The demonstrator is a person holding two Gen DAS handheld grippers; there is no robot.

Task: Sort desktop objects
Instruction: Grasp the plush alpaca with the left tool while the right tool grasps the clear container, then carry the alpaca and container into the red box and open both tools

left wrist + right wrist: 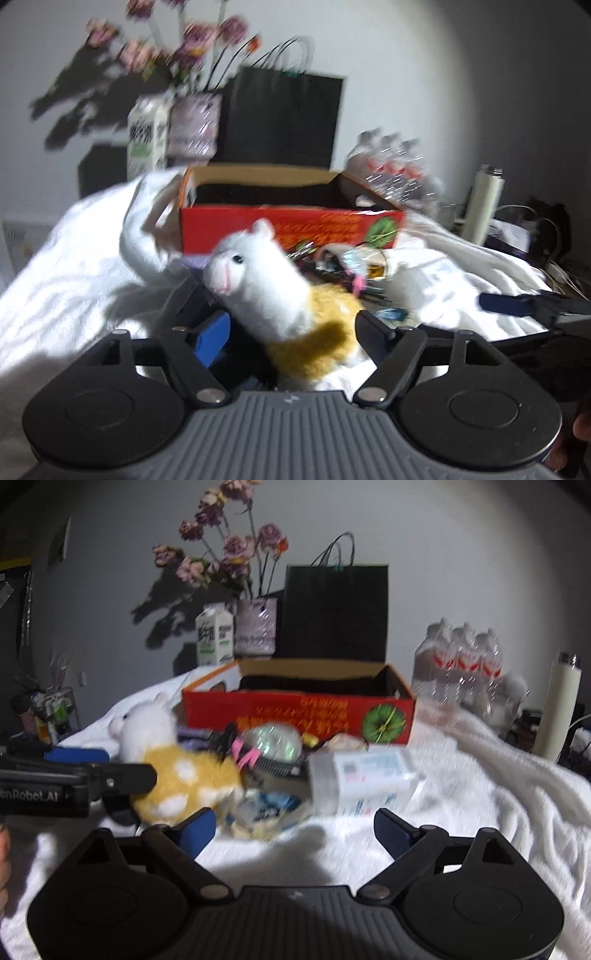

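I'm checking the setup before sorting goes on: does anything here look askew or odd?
Yes. The red box has its printed text upside down, so it stands inverted or was opened from its bottom. One end flap splays outward. Small items lie jumbled before it.

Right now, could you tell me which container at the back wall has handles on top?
The black paper bag, with looped handles; the milk carton and flower vase left of it have none.
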